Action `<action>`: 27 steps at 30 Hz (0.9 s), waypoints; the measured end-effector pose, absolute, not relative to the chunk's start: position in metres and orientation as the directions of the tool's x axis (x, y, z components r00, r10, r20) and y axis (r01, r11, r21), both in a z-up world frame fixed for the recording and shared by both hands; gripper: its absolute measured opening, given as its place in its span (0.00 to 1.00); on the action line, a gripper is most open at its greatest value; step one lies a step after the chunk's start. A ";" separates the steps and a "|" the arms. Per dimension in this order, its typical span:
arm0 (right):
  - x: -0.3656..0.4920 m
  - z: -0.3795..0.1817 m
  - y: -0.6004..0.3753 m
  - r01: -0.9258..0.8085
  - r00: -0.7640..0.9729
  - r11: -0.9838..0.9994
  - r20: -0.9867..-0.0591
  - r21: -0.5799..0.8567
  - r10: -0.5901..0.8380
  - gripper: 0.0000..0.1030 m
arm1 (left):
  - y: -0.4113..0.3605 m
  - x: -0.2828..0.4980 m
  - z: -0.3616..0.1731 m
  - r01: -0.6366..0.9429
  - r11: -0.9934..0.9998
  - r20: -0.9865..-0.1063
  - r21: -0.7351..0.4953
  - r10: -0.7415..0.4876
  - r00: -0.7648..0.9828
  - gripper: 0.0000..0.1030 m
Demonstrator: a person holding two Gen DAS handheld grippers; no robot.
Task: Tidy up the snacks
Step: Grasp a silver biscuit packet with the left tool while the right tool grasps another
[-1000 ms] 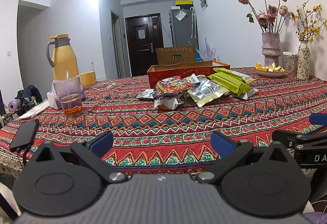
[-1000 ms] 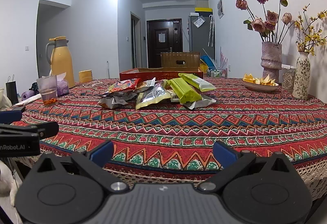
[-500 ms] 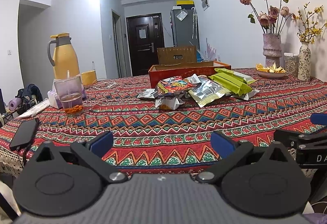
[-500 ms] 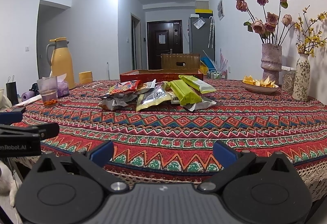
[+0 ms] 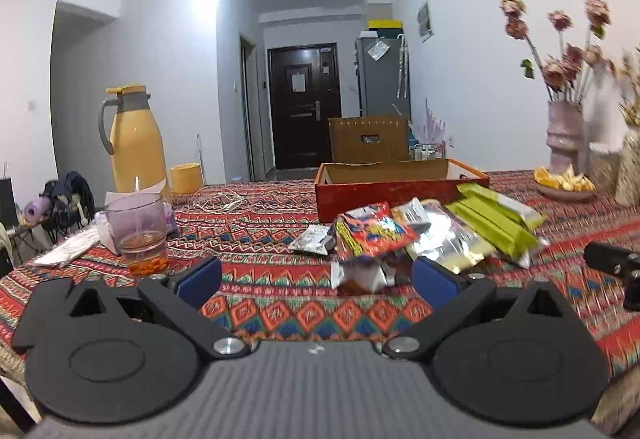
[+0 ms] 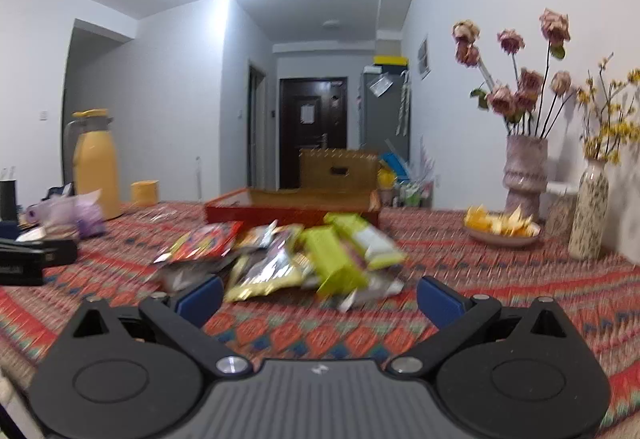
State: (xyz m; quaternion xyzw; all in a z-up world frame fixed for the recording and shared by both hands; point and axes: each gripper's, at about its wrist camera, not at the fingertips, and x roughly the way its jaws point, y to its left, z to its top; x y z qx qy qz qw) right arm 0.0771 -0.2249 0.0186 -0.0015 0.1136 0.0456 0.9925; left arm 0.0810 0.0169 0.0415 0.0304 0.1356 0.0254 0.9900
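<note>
A heap of snack packets lies mid-table in front of a red tray. It holds a red-orange packet, silver foil bags, green bars and a small crumpled packet. My left gripper is open and empty, just short of the crumpled packet. My right gripper is open and empty, close before the green bars and a foil bag. The red tray sits behind the heap. The red packet lies left.
A glass cup, yellow jug and tissue pack stand at left. A fruit plate and two flower vases stand at right. The other gripper's body shows at left in the right wrist view.
Both grippers have moved forward over the patterned tablecloth, up to the snack heap. Their jaws stay open. The snacks have not moved.
</note>
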 end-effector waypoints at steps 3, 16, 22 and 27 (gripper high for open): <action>0.101 0.030 -0.233 -0.077 0.974 0.997 -0.214 0.011 0.077 1.00 | 0.020 0.101 0.047 -0.049 0.997 -0.273 0.060 0.063 0.960 1.00; 0.070 0.020 -0.238 -0.086 0.946 0.996 -0.313 0.010 0.085 1.00 | 0.028 0.075 0.031 0.010 0.999 -0.346 0.051 0.008 0.938 1.00; 0.071 0.017 -0.236 -0.110 0.928 0.993 -0.354 0.040 0.117 1.00 | 0.031 0.081 0.025 0.040 0.999 -0.410 0.033 -0.023 0.912 1.00; 0.097 0.017 -0.229 -0.146 0.911 0.989 -0.386 0.032 0.147 1.00 | 0.027 0.105 0.028 0.026 0.998 -0.409 0.065 0.003 0.913 1.00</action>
